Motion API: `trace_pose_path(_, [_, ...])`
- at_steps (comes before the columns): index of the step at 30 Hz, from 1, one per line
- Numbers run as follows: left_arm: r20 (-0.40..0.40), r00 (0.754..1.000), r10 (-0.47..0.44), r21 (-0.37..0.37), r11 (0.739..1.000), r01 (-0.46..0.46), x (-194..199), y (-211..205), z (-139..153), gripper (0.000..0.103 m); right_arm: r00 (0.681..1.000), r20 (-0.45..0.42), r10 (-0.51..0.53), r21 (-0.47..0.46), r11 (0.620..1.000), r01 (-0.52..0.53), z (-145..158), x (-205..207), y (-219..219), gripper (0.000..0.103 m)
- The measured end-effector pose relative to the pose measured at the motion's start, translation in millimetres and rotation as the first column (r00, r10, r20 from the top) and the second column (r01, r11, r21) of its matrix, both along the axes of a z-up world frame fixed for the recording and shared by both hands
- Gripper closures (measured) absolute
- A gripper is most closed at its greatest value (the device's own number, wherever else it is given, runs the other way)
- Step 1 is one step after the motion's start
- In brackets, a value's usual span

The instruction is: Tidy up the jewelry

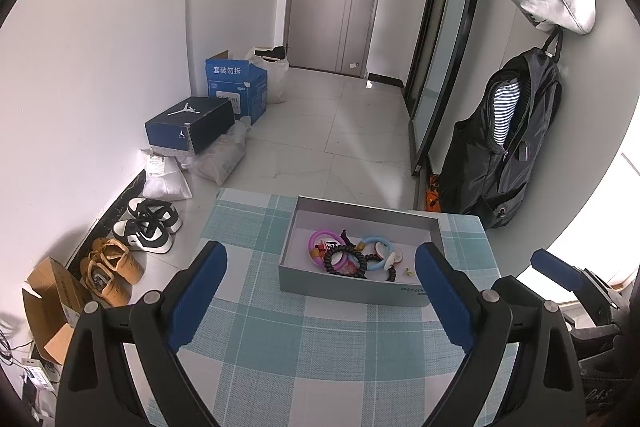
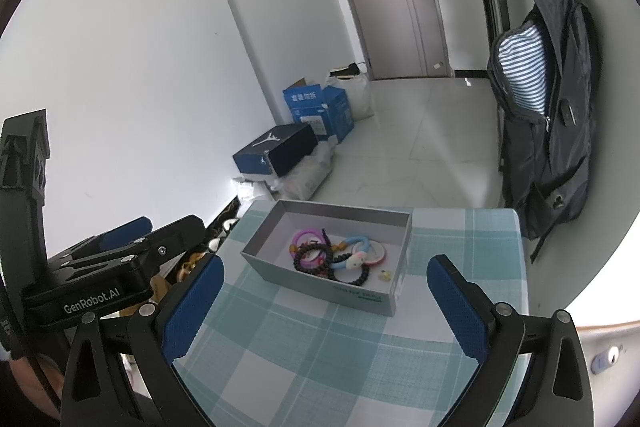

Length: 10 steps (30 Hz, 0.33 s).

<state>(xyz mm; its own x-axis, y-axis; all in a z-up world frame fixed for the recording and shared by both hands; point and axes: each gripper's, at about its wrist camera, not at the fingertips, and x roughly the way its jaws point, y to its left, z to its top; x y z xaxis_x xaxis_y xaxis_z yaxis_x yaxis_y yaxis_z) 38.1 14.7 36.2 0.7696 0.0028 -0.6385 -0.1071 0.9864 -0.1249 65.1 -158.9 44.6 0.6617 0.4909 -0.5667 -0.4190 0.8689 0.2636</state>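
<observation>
A grey open box [image 1: 352, 287] [image 2: 360, 297] stands on the checked tablecloth [image 1: 304, 347] [image 2: 320, 347]. Inside lie a pink ring [image 1: 316, 239] [image 2: 298, 237], a light blue ring [image 1: 374, 259] [image 2: 356, 241], black bead bracelets [image 1: 344, 259] [image 2: 310, 257] and small bits. My left gripper [image 1: 320, 259] is open and empty, just short of the box. My right gripper [image 2: 326, 267] is open and empty, also short of the box. The left gripper's body shows in the right wrist view [image 2: 120, 263]; the right gripper's finger shows in the left wrist view [image 1: 556, 267].
The table ends just beyond the box. On the floor at the left are shoes [image 1: 144, 227], a dark shoe box [image 1: 188, 125] [image 2: 276, 149], a blue carton [image 1: 236, 83] [image 2: 320, 107] and bags. A black backpack [image 1: 500, 147] [image 2: 548, 107] hangs on the right wall.
</observation>
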Motion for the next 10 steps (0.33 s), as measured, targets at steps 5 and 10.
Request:
trace_pose_path(5, [-0.007, 1.0, 0.001, -0.006, 1.0, -0.001, 0.3, 0.3, -1.0, 0.01, 1.0, -0.003, 0.0, 0.0, 1.0, 0.0, -0.1, 0.3, -0.1, 0.0])
trace_pose_path(10, [-0.02, 1.0, 0.001, -0.021, 1.0, -0.001, 2.4, 1.9, -3.3, 0.01, 1.0, -0.002, -0.001, 0.0, 1.0, 0.001, -0.2, 0.4, -0.2, 0.0])
